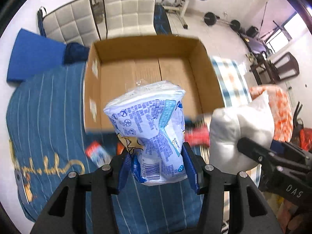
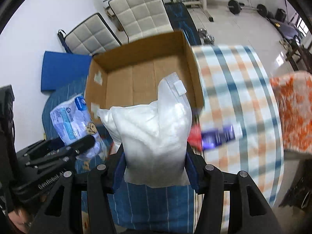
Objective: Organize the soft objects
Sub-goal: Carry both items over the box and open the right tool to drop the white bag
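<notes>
Lettering first: "DAS" is printed in white on the body of the right hand-held gripper [image 1: 251, 148] where it pokes into the left wrist view, and "GenRobot.AI" runs along the body of the left hand-held gripper [image 2: 81, 144] in the right wrist view. The tissue pack [image 1: 150, 132] is covered in blue print too small and crumpled to read, apart from a barcode near its bottom edge, a row of round care-type symbols and a yellow cartoon figure on the left side.

That pack is a soft, pale blue plastic bundle, squashed in at the waist where the left hand-held gripper [image 1: 156, 165] has it pinched between its blue pads, and it's held up in front of the open cardboard box [image 1: 204, 64]. The box has white tape patches on its left inner wall.

The white pillow bag [image 2: 156, 136] is puffy clear plastic stuffed with white filling, with a strip and a white tab at the far top corner. The right hand-held gripper [image 2: 156, 165] is clamped on its lower part, also just in front of the box.

Underneath is a blue striped bedsheet [image 1: 48, 107] with gold script writing I can't make out, and a plaid blanket [image 2: 243, 97] lies to the right of the box.
</notes>
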The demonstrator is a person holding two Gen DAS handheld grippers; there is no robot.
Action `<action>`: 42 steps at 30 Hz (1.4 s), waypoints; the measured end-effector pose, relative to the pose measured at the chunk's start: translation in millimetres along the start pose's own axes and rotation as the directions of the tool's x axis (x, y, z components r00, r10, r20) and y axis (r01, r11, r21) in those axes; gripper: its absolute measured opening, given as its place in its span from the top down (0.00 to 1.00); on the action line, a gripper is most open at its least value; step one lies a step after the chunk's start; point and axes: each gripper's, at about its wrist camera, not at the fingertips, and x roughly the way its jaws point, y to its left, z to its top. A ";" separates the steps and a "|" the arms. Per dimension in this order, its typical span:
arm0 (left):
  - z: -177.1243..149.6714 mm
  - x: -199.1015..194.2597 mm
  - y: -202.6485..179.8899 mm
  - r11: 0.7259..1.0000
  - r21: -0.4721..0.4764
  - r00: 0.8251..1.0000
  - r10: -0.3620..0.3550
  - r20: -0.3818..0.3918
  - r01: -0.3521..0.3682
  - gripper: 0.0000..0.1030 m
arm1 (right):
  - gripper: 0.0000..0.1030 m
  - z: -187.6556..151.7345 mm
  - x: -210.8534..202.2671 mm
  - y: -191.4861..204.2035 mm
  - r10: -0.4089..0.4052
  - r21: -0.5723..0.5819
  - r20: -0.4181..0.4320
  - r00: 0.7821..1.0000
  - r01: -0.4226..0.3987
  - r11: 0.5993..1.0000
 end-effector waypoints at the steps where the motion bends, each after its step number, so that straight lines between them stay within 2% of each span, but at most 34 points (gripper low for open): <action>1: 17.5 -3.3 1.4 1.000 -0.003 1.000 0.005 0.012 -0.005 0.54 | 0.45 14.2 2.6 1.1 0.003 -0.004 0.002 1.000 -0.003 1.000; 6: 85.3 16.6 20.6 0.999 -0.051 1.000 0.008 -0.008 -0.008 0.54 | 0.45 85.9 53.3 14.9 -0.011 -0.036 -0.023 1.000 0.010 0.999; 8: 113.0 37.0 31.0 0.997 -0.074 0.999 0.012 -0.034 -0.015 0.54 | 0.45 111.5 78.9 21.6 -0.022 -0.050 -0.047 0.999 0.020 0.999; 12: 145.5 81.9 48.8 0.994 -0.104 0.995 0.008 -0.101 -0.019 0.54 | 0.45 149.9 130.6 24.3 -0.043 -0.057 -0.097 0.994 0.038 0.998; 18: 188.8 151.2 67.4 0.991 -0.125 0.970 -0.066 -0.236 0.037 0.54 | 0.45 189.0 197.7 17.1 -0.072 -0.051 -0.163 0.984 0.064 0.997; 24: 212.7 205.4 71.7 0.991 -0.111 0.937 -0.105 -0.333 0.072 0.54 | 0.45 210.9 245.1 10.7 -0.099 -0.061 -0.194 0.976 0.089 0.994; 28: 216.5 223.5 69.1 0.992 -0.104 0.923 -0.109 -0.369 0.075 0.54 | 0.44 219.1 262.3 7.0 -0.119 -0.072 -0.207 0.971 0.106 0.992; 33: 222.3 231.4 63.2 0.989 -0.114 0.911 -0.131 -0.391 0.093 0.54 | 0.41 225.5 275.1 2.4 -0.126 -0.077 -0.223 0.967 0.111 0.991; 36: 221.5 235.9 60.6 0.991 -0.105 0.905 -0.120 -0.407 0.084 0.50 | 0.36 229.5 280.7 0.2 -0.122 -0.071 -0.234 0.964 0.108 0.992; 39: 220.3 235.9 57.4 0.994 -0.089 0.905 -0.097 -0.415 0.065 0.50 | 0.32 231.2 280.4 -1.3 -0.119 -0.068 -0.245 0.962 0.105 0.992; 42: 219.7 227.6 55.5 0.991 -0.110 0.903 -0.114 -0.414 0.074 0.50 | 0.30 232.6 277.9 -3.6 -0.114 -0.068 -0.259 0.959 0.100 0.993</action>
